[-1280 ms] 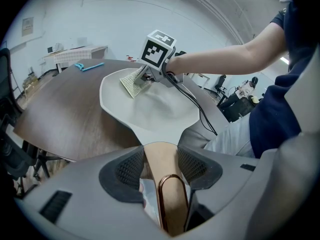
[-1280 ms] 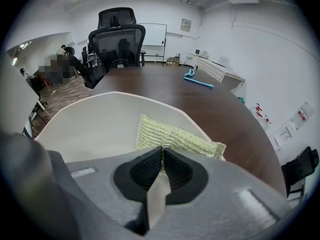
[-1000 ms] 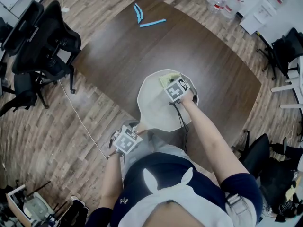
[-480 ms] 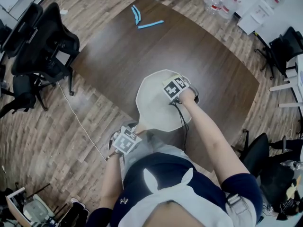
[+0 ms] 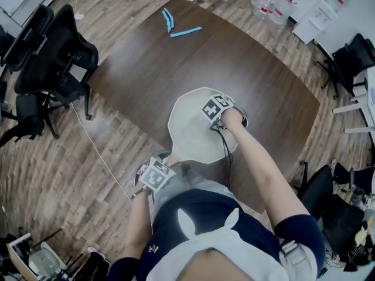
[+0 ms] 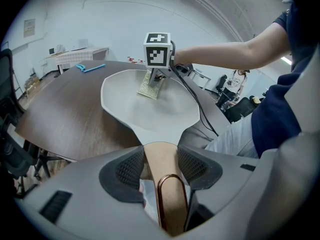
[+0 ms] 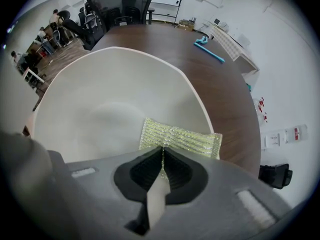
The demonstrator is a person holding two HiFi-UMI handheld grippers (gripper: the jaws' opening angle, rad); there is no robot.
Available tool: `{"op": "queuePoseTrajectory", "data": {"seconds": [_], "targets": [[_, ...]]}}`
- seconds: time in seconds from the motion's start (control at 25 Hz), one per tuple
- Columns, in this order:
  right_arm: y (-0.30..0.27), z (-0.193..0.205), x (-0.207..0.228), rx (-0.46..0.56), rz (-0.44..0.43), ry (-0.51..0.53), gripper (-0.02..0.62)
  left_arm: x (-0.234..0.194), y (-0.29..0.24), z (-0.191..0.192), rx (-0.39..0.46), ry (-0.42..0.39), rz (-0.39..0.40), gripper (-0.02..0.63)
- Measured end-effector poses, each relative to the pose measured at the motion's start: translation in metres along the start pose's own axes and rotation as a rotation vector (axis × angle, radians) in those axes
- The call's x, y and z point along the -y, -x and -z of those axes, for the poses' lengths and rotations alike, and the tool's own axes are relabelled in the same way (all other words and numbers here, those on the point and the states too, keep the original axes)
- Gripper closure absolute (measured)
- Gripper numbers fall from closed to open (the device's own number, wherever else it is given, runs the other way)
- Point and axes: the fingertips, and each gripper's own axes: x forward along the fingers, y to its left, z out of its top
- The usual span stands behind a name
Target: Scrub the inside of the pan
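Pan (image 5: 190,136) at centre of head view, on the desk (image 5: 246,57) near its lower edge. L gripper (image 6: 161,164): fingers clamped on the pan's tan handle (image 6: 161,189), bottom centre of its view. R gripper (image 7: 162,159): fingers pressed together, pinching the edge of a yellow-green scrub pad (image 7: 182,139). Pad lies inside the pan by the rim, lower right of that view.

Dark brown wooden table (image 5: 258,81) with rounded corners, standing on plank floor (image 5: 70,157). Pale pan (image 5: 187,127) resting close to the near edge, handle (image 6: 161,159) reaching out past that edge. Well apart at the far corner, two blue pieces (image 5: 186,30) close together, perhaps plastic tools.
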Motion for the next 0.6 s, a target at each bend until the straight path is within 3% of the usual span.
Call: {"op": "queuePoseTrajectory", "data": {"seconds": [0.6], "targets": [[-0.01,0.035,-0.01,-0.227,-0.081,0.034,0.586,-0.002,0.002,0.0,0.001,0.002,0.001,0.396]]}}
